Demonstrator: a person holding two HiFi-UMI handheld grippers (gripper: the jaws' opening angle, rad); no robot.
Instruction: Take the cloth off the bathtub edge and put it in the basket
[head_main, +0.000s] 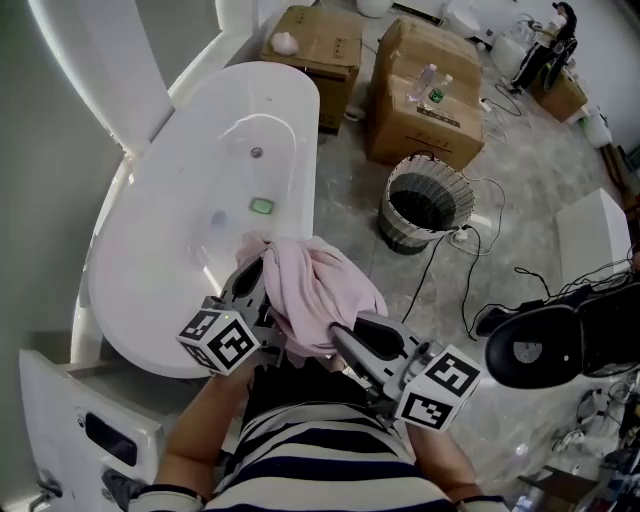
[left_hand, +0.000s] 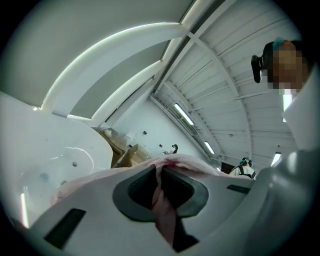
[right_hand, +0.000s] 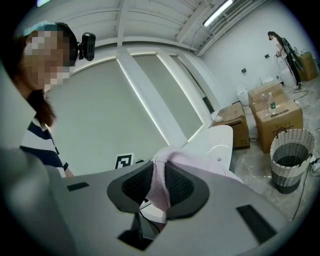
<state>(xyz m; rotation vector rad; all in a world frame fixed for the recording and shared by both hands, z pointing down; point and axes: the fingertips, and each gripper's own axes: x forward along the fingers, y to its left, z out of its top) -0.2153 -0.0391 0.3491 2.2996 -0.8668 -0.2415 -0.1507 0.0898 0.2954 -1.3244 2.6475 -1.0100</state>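
Left tongs (head_main: 256, 279) and right tongs (head_main: 346, 336) clamp pink cloth (head_main: 315, 285) near white bathtub (head_main: 200, 180), over grey floor (head_main: 530, 200).

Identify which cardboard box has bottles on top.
The box beside the basket: two bottles stand on it. The other box, by the bathtub, carries none.

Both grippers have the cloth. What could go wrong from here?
The left gripper and right gripper each pinch only a thin fold of the cloth; the bunched bulk could pull free. The basket stands apart from the tub, on the floor with cables beside it; a loose tail could drape over its rim.
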